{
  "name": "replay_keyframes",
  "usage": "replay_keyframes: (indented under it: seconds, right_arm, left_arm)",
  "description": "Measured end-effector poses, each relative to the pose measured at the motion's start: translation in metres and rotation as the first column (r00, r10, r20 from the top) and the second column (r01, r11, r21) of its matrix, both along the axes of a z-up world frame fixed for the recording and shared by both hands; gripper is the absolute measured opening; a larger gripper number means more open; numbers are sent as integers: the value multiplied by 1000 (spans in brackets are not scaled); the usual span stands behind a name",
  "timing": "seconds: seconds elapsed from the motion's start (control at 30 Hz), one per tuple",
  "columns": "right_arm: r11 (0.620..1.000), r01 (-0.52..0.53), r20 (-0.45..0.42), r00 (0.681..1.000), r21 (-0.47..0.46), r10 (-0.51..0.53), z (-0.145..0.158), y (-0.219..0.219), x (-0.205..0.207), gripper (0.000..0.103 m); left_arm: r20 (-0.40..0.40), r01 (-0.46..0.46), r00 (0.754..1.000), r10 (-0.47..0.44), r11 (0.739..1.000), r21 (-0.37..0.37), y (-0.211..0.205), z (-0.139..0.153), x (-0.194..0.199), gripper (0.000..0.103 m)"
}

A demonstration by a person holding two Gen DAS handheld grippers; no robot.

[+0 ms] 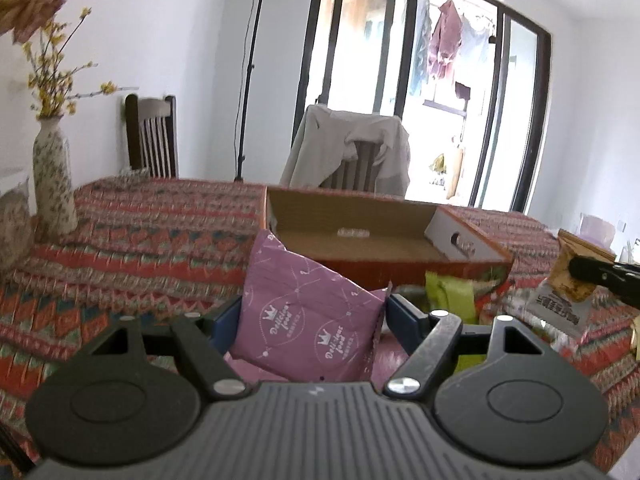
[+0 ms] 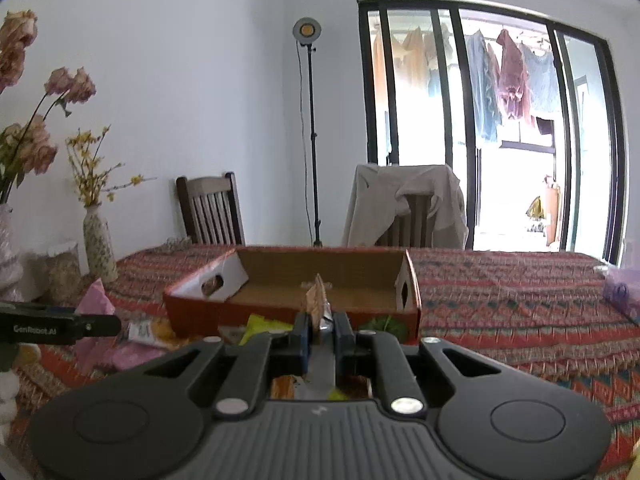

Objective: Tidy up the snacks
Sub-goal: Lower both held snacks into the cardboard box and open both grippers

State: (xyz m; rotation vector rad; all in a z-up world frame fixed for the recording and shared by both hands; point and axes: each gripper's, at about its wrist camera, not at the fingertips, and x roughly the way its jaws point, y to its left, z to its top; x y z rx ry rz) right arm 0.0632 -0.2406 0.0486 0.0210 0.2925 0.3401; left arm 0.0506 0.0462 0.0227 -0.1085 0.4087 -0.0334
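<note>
My left gripper [image 1: 316, 314] is shut on a pink-purple snack packet [image 1: 296, 280], which stands tilted between its blue pads above the patterned tablecloth. An open cardboard box [image 1: 340, 208] lies just behind it, nearly bare inside. My right gripper [image 2: 321, 326] is shut on a brown snack packet [image 2: 317, 300], seen edge-on in front of the same box [image 2: 320, 266]. In the left wrist view, the right gripper [image 1: 592, 272] appears at the far right with its brown-and-white packet [image 1: 564, 292]. The right wrist view has the left gripper [image 2: 80, 326] at the far left. Loose snacks, among them a green packet [image 1: 452, 292], lie before the box.
A floral vase [image 1: 54, 184] with yellow twigs stands at the table's left, near dried roses [image 2: 24, 148]. Two chairs stand behind the table, one draped with a grey garment [image 1: 352, 148]. A light stand [image 2: 310, 140] is by the wall. A purple container [image 2: 624, 296] sits at the right edge.
</note>
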Motion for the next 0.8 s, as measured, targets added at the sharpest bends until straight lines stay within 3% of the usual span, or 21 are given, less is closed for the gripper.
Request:
replay_keyframes:
  seconds: [0.43, 0.63, 0.8]
  right_arm:
    - [998, 56, 16, 998, 6, -56, 31, 9, 98, 12]
    - [995, 99, -67, 993, -11, -99, 36, 23, 155, 12]
    - [991, 115, -161, 979, -67, -124, 21, 37, 192, 12]
  left_arm:
    - [19, 0, 1000, -1, 1000, 23, -24, 41, 91, 77]
    - [-36, -34, 999, 36, 998, 55, -38, 41, 146, 77]
    - [-117, -90, 988, 100, 992, 90, -41, 28, 188, 77]
